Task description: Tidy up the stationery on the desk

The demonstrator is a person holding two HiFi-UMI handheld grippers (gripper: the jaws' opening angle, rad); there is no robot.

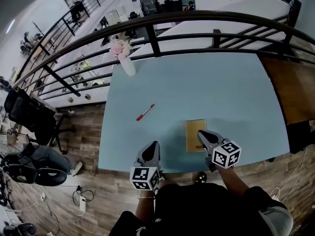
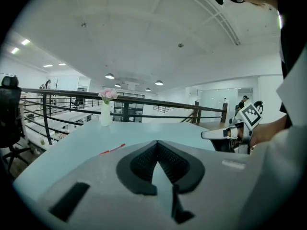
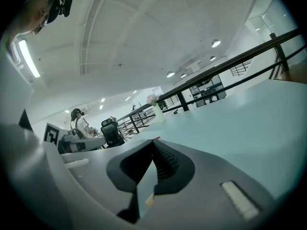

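While left gripper (image 1: 153, 148) and right gripper (image 1: 202, 135) hang at near edge of desk (image 1: 226, 92), each with jaws closed tip to tip and empty, red pen (image 1: 145, 112) lies mid-desk, well left of brown notebook (image 1: 192, 132). Pen: likely light, stiff, slick, apt to roll; pinch across mid-barrel. Notebook: thin, flat; take by edge. Desk top pale blue, smooth. Flower vase (image 1: 126, 63) at far left corner; railing (image 1: 197, 17) beyond.

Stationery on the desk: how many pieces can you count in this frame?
2. A red pen lies left of centre on the blue desk; a brown notebook lies near the front edge, to the pen's right. None seems hidden.
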